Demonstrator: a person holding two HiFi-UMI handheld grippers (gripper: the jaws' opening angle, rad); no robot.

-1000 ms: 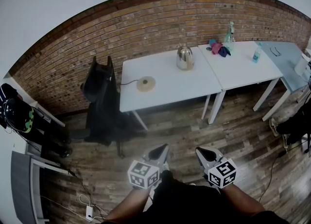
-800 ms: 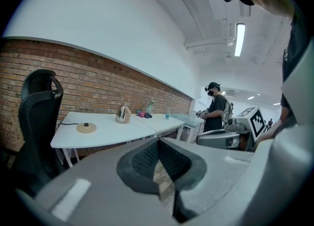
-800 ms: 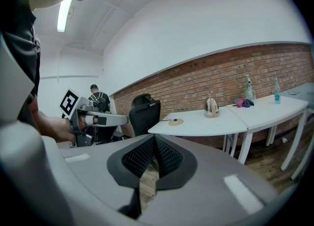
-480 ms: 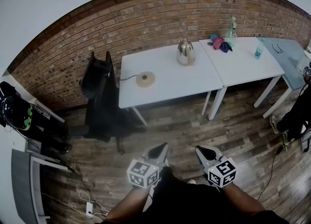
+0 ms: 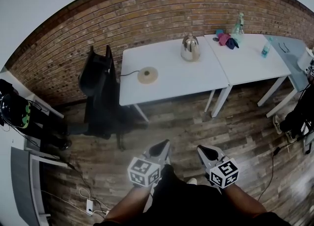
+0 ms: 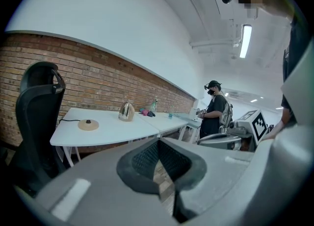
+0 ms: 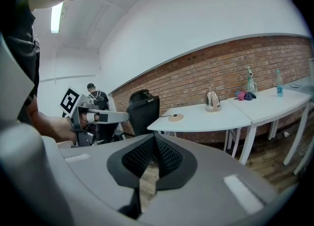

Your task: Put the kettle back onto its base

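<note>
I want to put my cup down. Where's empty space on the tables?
Bare room: on the left table between the base and the kettle and along its front; on the right table, the front half. Its back corner is crowded with cloths and a bottle.

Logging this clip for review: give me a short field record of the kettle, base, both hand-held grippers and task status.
kettle: upright on the white table, apart from base
base: same table, bare, on the chair side
left hand-held gripper: shut, empty, over the floor, short of the table
right hand-held gripper: shut, empty, beside the left
task status: kettle not yet on base
</note>
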